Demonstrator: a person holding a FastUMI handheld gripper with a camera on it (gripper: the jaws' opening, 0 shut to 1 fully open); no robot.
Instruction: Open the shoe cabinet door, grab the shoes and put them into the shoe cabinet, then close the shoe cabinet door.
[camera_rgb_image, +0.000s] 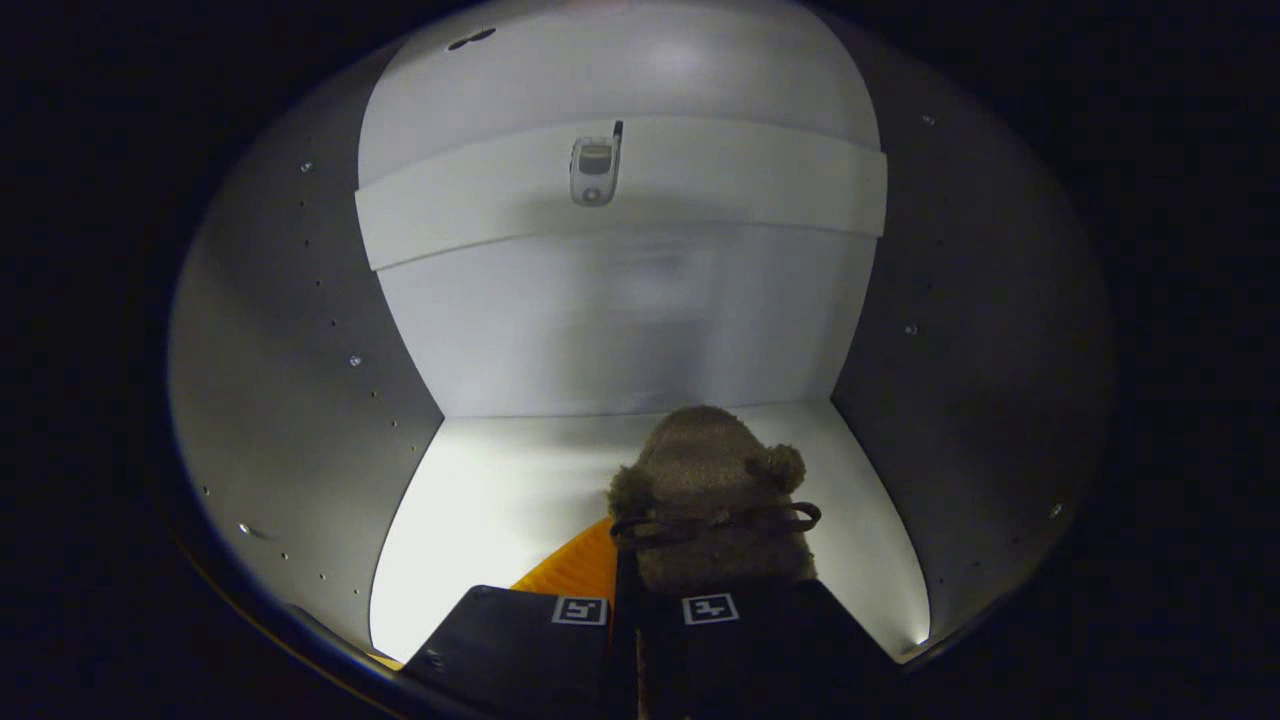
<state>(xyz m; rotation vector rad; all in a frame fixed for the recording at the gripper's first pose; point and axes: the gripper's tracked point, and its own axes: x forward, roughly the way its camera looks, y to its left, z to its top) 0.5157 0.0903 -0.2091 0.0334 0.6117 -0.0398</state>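
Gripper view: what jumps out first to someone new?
The furry brown shoe, pinched between the gripper fingers and held over the white cabinet floor, with an orange sole showing at its left. Next, the small grey flip phone lying on the white shelf beyond, against the back wall.

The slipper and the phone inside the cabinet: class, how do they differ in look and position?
The slipper is brown and fuzzy; the phone is silvery and smooth. The slipper sits low on the cabinet floor, clamped between the gripper fingers; the phone lies beyond, higher up, on the shelf, untouched. Both are inside the cabinet.
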